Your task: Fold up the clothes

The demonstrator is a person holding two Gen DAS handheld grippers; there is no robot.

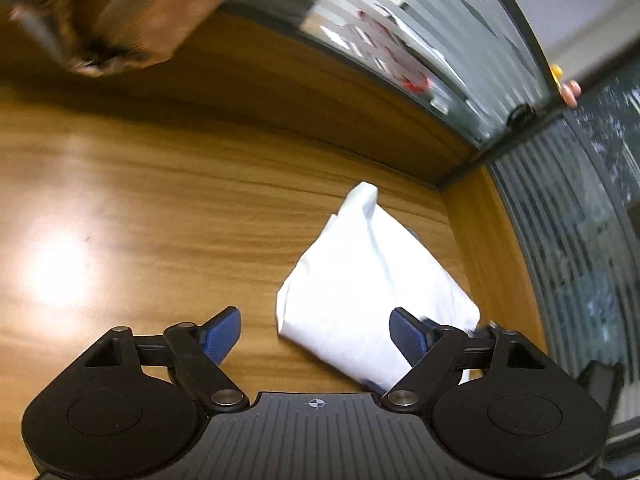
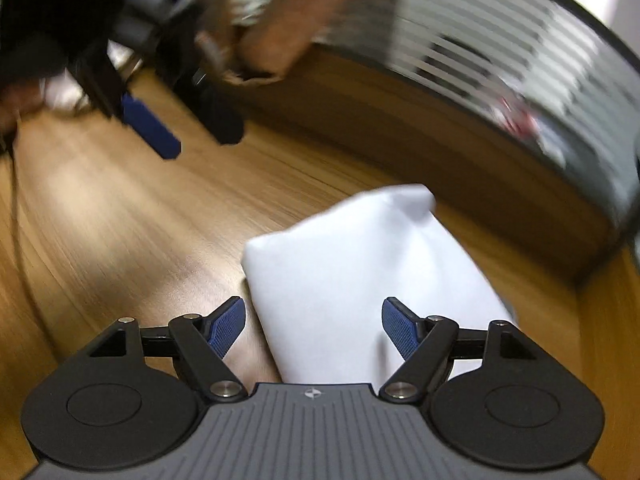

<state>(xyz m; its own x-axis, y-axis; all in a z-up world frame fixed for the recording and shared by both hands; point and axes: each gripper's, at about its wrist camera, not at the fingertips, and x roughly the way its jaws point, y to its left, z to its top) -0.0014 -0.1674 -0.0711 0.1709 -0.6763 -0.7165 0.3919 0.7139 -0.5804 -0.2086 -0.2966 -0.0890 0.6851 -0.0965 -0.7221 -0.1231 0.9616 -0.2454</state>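
Compact folded white cloth bundle (image 1: 372, 280) lying near the far right corner of the wooden table (image 1: 160, 200). Soft, light, limp; best pinched at a folded edge. Left claw (image 1: 316, 334) and right claw (image 2: 314, 328) both spread, empty.

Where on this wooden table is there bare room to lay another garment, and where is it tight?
Left of the folded white cloth, bare wooden table runs wide, back to the raised wooden ledge. Tight: the corner right of the cloth, against the striped glass partition. Both the left gripper and right gripper are open.
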